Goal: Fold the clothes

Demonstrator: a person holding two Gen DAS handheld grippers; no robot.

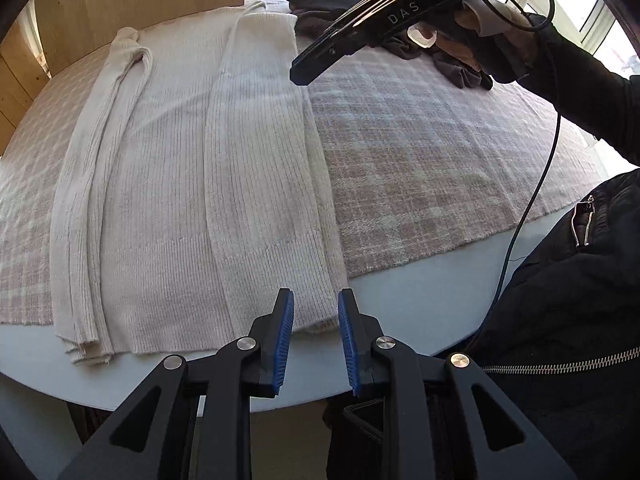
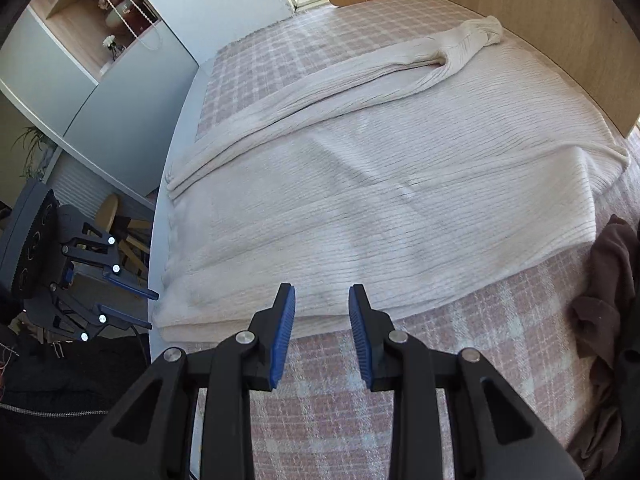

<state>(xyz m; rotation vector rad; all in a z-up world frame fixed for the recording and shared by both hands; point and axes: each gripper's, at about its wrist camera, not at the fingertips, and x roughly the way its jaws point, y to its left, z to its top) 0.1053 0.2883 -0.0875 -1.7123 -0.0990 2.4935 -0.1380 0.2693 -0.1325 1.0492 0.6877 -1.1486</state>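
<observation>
A cream ribbed sweater (image 1: 192, 184) lies flat on the checked cloth, both sides folded in, one sleeve (image 1: 100, 168) running along its left side. My left gripper (image 1: 316, 308) hovers open above the sweater's hem at the table's near edge, nothing between its blue pads. The right gripper (image 1: 308, 72) hangs in the air over the sweater's far right corner, held by a hand. In the right wrist view the same sweater (image 2: 400, 200) spreads ahead and my right gripper (image 2: 322, 304) stands open just above its near folded edge. The left gripper (image 2: 136, 304) shows at the left, off the table edge.
A pink and white checked cloth (image 1: 440, 152) covers the round white table (image 1: 420, 304). Dark garments (image 1: 460, 64) are heaped at the far right; a brown one (image 2: 608, 300) lies beside the sweater. A wooden board (image 2: 540, 20) stands behind. A person's black jacket (image 1: 580, 320) fills the right.
</observation>
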